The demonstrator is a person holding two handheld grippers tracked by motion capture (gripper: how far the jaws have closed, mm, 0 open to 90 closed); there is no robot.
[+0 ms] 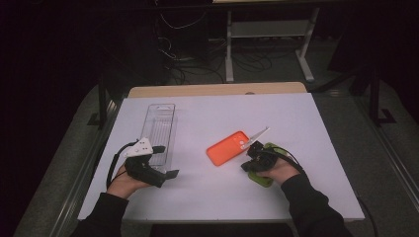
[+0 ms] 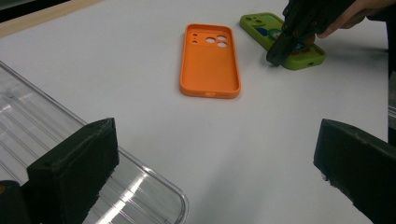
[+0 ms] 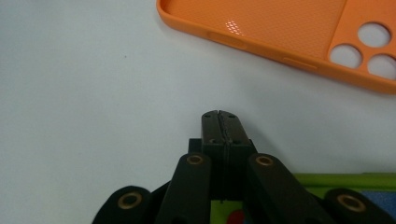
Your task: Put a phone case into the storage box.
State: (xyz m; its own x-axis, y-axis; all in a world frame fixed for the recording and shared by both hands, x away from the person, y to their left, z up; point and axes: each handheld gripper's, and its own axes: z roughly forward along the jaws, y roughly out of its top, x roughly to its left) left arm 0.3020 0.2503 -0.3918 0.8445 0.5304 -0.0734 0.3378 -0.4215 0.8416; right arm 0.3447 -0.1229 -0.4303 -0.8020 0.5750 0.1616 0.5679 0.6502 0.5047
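Observation:
An orange phone case [image 1: 228, 147] [image 2: 210, 60] [image 3: 289, 28] lies hollow side up at the middle of the white table. Just to its right lies a green phone case [image 1: 260, 179] [image 2: 261, 25] [image 3: 345, 179]. My right gripper [image 1: 245, 168] [image 2: 275, 58] [image 3: 218, 116] hangs over the green case with its tip at the case's edge. Its jaws are pressed together and I see nothing between the pads. My left gripper [image 1: 165, 161] [image 2: 215, 140] rests at the left with its jaws wide open and empty. One of its jaws hangs over the near end of a clear plastic tray [image 1: 160, 123] [image 2: 37, 126].
The clear tray runs lengthwise along the table's left side. A bare wooden strip [image 1: 217, 89] edges the far side of the table. Beyond it the floor holds cables and a white desk frame [image 1: 230, 54].

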